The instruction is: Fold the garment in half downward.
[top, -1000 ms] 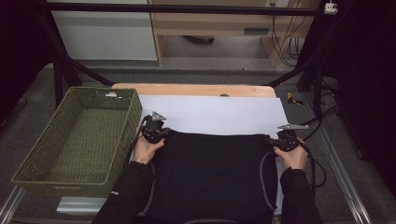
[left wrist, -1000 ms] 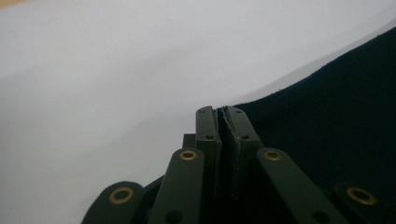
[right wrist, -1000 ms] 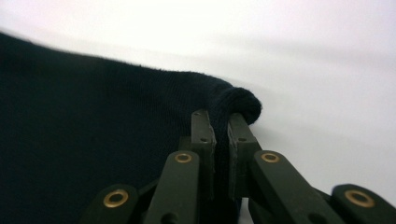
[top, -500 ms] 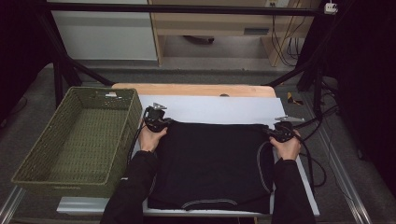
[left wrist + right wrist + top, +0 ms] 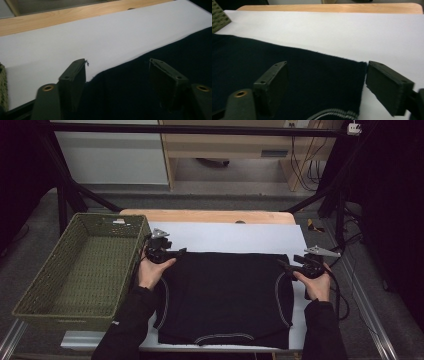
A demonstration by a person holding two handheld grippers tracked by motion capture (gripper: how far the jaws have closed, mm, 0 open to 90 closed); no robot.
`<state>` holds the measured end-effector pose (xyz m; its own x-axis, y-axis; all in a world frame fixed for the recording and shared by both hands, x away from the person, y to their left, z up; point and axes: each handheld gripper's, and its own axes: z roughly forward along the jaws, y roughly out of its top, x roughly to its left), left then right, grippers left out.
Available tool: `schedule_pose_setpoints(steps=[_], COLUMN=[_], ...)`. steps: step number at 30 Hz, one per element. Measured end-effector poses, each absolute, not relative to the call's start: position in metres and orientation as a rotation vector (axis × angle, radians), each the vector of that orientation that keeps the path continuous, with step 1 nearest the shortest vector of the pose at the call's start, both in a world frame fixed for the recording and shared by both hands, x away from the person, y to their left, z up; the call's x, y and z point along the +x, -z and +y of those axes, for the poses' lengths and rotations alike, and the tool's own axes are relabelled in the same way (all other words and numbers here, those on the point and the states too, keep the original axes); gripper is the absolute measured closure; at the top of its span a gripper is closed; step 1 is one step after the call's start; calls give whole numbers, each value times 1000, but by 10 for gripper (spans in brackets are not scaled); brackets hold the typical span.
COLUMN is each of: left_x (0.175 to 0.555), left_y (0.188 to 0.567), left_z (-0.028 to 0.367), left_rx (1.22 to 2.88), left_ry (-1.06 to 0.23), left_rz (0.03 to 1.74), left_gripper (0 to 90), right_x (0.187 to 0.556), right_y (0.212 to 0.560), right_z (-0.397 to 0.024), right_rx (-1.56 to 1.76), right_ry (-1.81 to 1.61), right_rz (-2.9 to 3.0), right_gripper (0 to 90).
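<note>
Now your left tongs (image 5: 172,254) sit at the far left corner of the black garment (image 5: 225,297), and your right tongs (image 5: 290,265) at its far right corner. Both have just been opening; each pair stands wide, with the cloth's far edge lying below and between the jaws and no pad pressing on it. In the left gripper view the left tongs (image 5: 117,82) straddle the hem where black cloth meets the white sheet (image 5: 100,37). In the right gripper view the right tongs (image 5: 325,87) frame the garment's corner (image 5: 312,80), the cloth's side edge just beside one jaw. The garment lies spread flat on the white sheet (image 5: 235,237) that covers the tabletop (image 5: 210,216), its grey-stitched neckline at the near edge, towards you. Left of the garment, just beside your left hand (image 5: 151,270), stands the green woven basket (image 5: 55,285). Your right hand (image 5: 314,282) rests at the garment's right edge.
</note>
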<state>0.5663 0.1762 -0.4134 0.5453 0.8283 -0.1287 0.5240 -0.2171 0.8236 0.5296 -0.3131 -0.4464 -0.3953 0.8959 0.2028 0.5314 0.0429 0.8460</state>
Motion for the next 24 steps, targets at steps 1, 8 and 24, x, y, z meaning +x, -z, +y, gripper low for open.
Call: schedule_pose_setpoints(steps=[1, 8, 24], left_x=[560, 523, 464], left_y=[412, 411, 436], left_z=[178, 184, 186], left_rx=[1866, 1888, 1910], left_ry=[-422, -404, -326], left_rz=[1097, 1023, 897], left_gripper=[264, 102, 24], right_x=[527, 507, 474], right_y=[445, 439, 455], right_z=[-312, -300, -304], right_rx=[1433, 1408, 1443], right_ry=[-1296, -1278, -1168], right_rz=[1952, 2030, 2056], right_gripper=[159, 104, 72])
